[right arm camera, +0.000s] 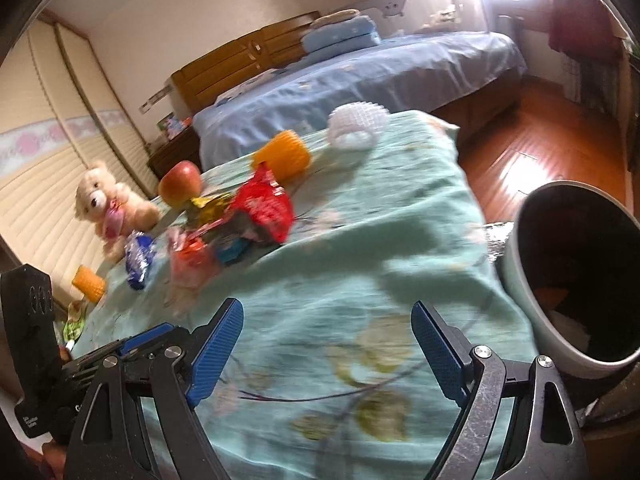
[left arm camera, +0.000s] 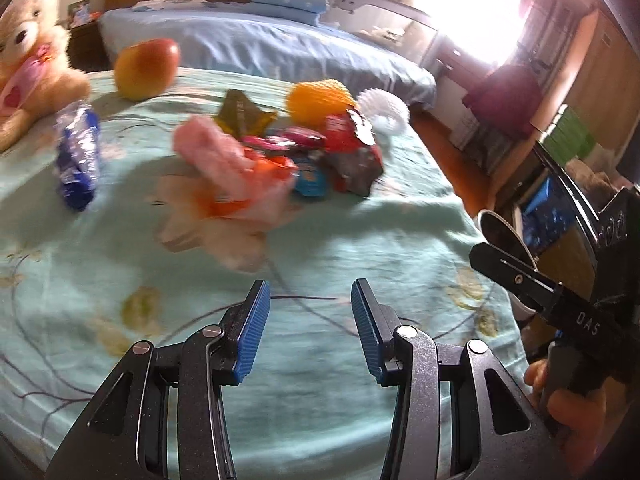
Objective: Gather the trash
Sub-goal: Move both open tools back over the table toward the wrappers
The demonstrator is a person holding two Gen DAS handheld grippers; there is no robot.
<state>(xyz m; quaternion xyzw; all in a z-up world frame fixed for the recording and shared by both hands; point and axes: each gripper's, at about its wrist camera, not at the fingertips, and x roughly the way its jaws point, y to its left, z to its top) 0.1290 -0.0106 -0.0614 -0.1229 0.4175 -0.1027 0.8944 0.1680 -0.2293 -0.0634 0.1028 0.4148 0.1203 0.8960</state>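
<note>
**Both grippers empty in front of the wrapper pile**

Nearest the left wrist camera, the left gripper (left arm camera: 311,304) hangs over bare cloth with its blue pads partly apart and nothing between them. Seen from the right wrist camera, the right gripper (right arm camera: 328,328) has its jaws spread wide, also empty. Both point down at the table (left arm camera: 360,240), which is covered in a pale green flowered cloth. Neither touches any trash, so I judge this a reach toward the pile, not a grasp.

Just beside the table's right edge stands the bin (right arm camera: 568,280), a grey tub with a dark inside and a few scraps visible at its bottom. It sits lower than the tabletop, probably so that wrappers can be dropped straight in.

Farther on, near the middle of the cloth, lies the trash (left arm camera: 280,152): a loose heap of crumpled wrappers in pink, orange, red, teal and grey foil, overlapping one another. A gold wrapper (left arm camera: 244,114) lies at the back of the heap. One blue and silver wrapper (left arm camera: 78,156) lies apart to the left. All look thin, creased and light; motion blur hides any print.

Behind the heap are 2 foam fruit nets, 1 orange (left arm camera: 320,100) and 1 white (left arm camera: 384,112). An apple (left arm camera: 146,68) and a teddy bear (left arm camera: 28,52) sit at the far left, likely not trash. A second bed (left arm camera: 260,44) with blue sheets stands beyond.
</note>
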